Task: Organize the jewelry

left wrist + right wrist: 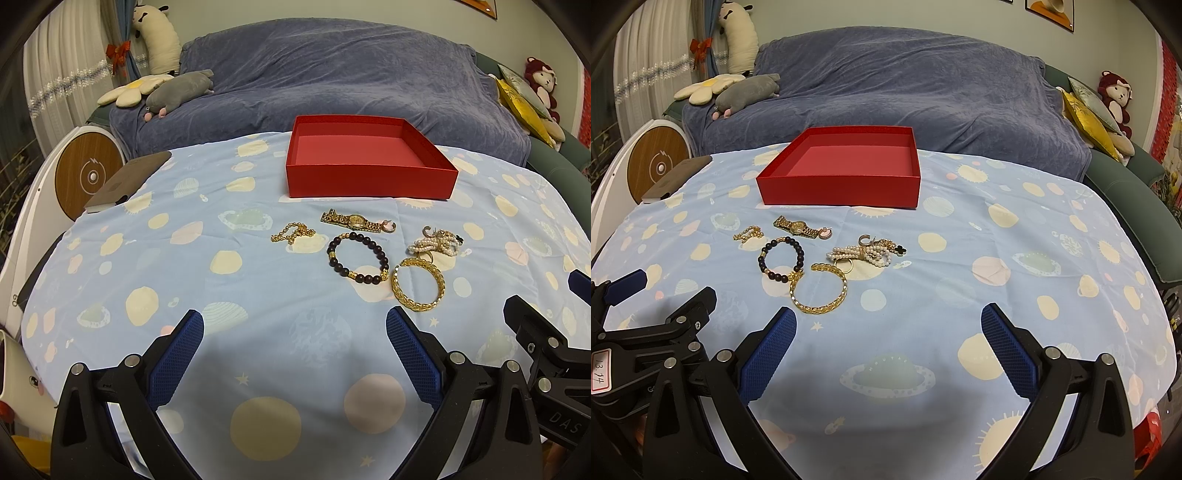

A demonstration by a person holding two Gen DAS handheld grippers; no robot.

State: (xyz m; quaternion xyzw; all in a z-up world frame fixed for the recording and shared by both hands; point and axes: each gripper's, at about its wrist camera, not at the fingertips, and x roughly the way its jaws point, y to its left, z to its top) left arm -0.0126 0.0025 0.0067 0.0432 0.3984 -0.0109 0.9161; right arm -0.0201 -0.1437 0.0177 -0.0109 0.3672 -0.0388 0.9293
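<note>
Red box (369,181) sits at far side of desk (221,295), lid off, pink floor bare, nothing inside in either view. All jewelry lies on the planet-print cloth just in front of it, none in the box.

Nearest the box: gold watch (351,220), w/ a small pink earring (388,226) at its end. Left of that, thin gold chain (293,232), apart from the rest. Dark bead bracelet (357,259) lies nearer the cameras than the watch, its gold charm touching or nearly touching the wide gold bangle (419,283). Pearl strand cluster (437,245) sits behind the bangle, tangled w/ other small bits.

Left claw (294,350) is spread wide, holding nothing, hovering over bare cloth short of the pieces. Right claw (888,349) likewise wide apart, nothing between its pads.

Right wrist view only: black clover charm (900,250) beside the pearls, gold ring (846,266) under them, paper tag reading 13.14 (601,371) on the left unit. Left wrist view shows those bits only as a blur; it shows the right unit at its right edge.
</note>
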